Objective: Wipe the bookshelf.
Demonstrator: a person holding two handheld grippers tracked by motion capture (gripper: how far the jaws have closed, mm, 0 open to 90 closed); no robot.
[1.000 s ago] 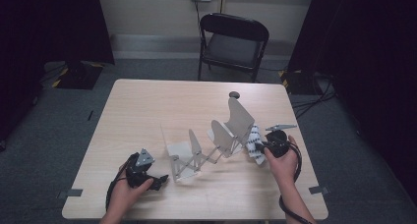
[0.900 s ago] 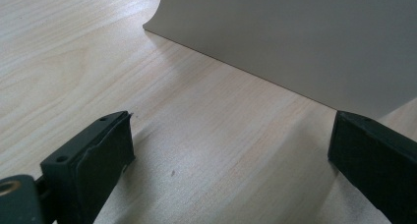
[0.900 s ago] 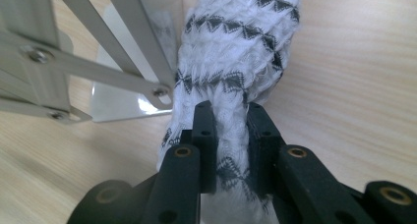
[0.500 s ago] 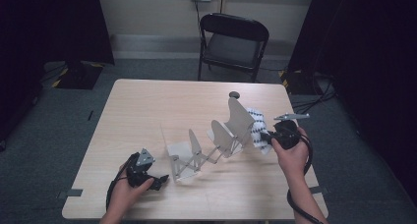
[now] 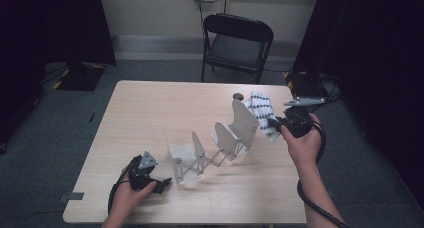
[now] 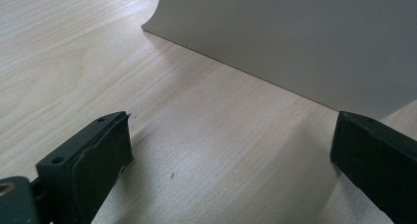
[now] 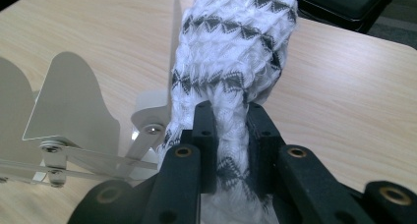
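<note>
The two black jaws of the right gripper [image 7: 230, 113] are pressed together on a white cloth with a black zigzag pattern [image 7: 231, 52]; the fabric is bunched between the pads and stands up above them like a thick roll. In the high view the same cloth [image 5: 263, 114] hangs in the air at the right end of the table, just beside the tallest plate of the white folding rack [image 5: 220, 143], and it does not rest on the wood. The rack stands in the middle of the table [image 5: 165, 108], stretched out in a line, with its plates upright.

The jaws of the left gripper [image 6: 231, 150] stand wide apart and hold nothing; between them there is bare wood, and a pale plate of the rack rises close in front.

I think the main risk is at the rack. It looks light and the left gripper does not hold it, so if the loose lower end of the cloth catches on the tall plate, the rack could tip or slide. The cloth could also slip out, because only a narrow bunch is squeezed.

The right hand [image 5: 300, 138] is lifted above the table edge, the forearm coming from the lower right and the gripper pointing toward the rack. The left hand [image 5: 131, 193] lies low near the front edge, its gripper [image 5: 159, 184] pointing at the near end of the rack.
</note>
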